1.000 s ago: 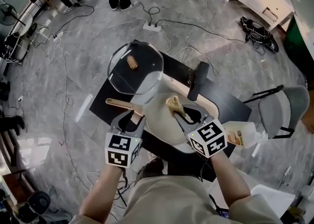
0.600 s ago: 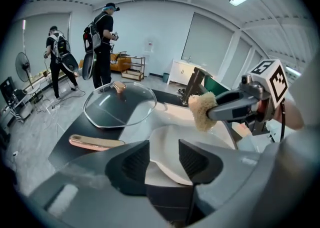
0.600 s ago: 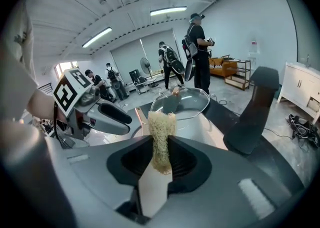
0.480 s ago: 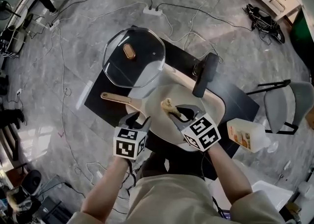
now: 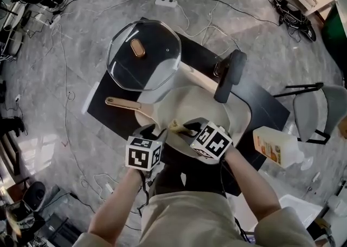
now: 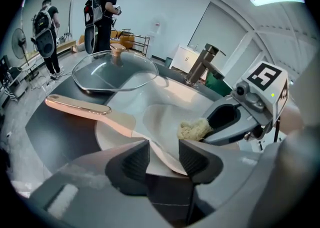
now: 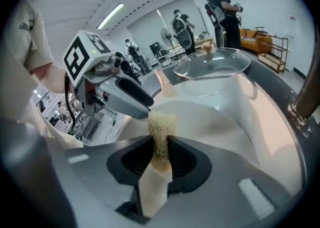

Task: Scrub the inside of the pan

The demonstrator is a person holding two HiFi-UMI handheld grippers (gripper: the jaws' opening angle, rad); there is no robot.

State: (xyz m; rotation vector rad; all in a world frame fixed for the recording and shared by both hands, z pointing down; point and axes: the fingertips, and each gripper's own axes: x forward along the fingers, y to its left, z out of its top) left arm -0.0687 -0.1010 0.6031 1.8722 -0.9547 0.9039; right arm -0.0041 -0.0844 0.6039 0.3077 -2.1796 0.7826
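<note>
A cream pan [image 5: 201, 105] with a pale wooden handle [image 5: 121, 103] lies in the sink [image 5: 245, 115]. My left gripper [image 5: 153, 131] sits at the pan's near rim beside the handle. In the left gripper view the thin rim [image 6: 161, 151] passes between the jaws of this gripper [image 6: 164, 150], and the pads stand apart with a gap around it. My right gripper [image 5: 187, 129] is shut on a yellowish fibrous sponge [image 7: 160, 126]. It holds the sponge [image 5: 175, 125] against the pan's inside near wall, close to the left gripper [image 7: 131, 103].
A glass lid [image 5: 143, 62] with a gold knob rests on the dark counter behind the pan. The dark faucet [image 5: 228, 77] hangs over the sink's far side. A soap bottle [image 5: 274, 146] lies at the right. Cables and a chair [image 5: 313, 113] are on the floor; people stand further off.
The right gripper has carried the sponge from the pan's middle toward its near-left wall, close to the left gripper. The left gripper has stayed at the rim by the handle.
</note>
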